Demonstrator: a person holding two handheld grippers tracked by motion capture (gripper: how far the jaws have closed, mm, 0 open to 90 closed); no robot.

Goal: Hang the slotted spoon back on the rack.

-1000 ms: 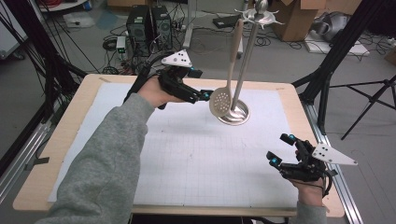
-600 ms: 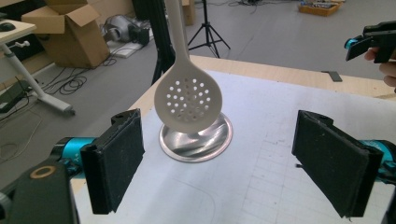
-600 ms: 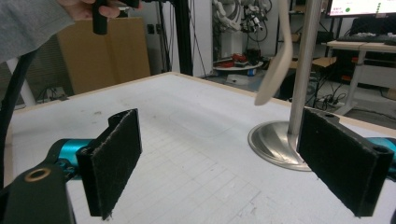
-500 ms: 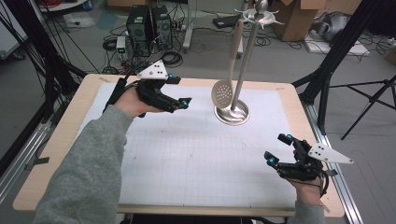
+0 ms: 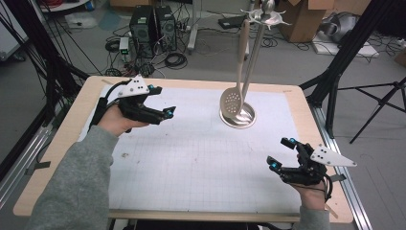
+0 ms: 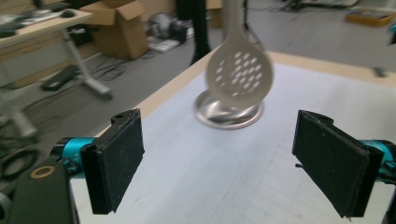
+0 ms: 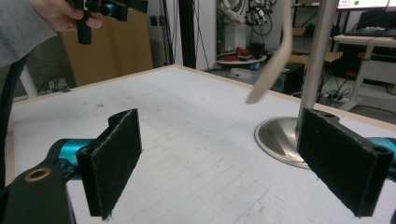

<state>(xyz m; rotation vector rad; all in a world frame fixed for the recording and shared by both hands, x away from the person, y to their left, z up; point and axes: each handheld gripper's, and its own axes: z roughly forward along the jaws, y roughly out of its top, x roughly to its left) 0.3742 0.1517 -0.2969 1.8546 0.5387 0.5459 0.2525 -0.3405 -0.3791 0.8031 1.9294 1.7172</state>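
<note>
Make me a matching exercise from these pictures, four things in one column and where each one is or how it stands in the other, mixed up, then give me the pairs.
Things:
1. slotted spoon
2. stand base
3. left gripper
4. right gripper

Places or states:
A. held above the table's far left part, jaws open
B. hangs from a hook at the top of the stand
C. round metal disc resting on the white mat
D. held at the table's near right corner, jaws open

Pairs: 1-B, 2-C, 3-A, 4-D

Slotted spoon (image 5: 233, 98) hangs on stand (image 5: 252, 62), far centre of table (image 5: 191, 158); left tool (image 5: 163, 108) far left, right tool (image 5: 282, 153) near right.
</note>
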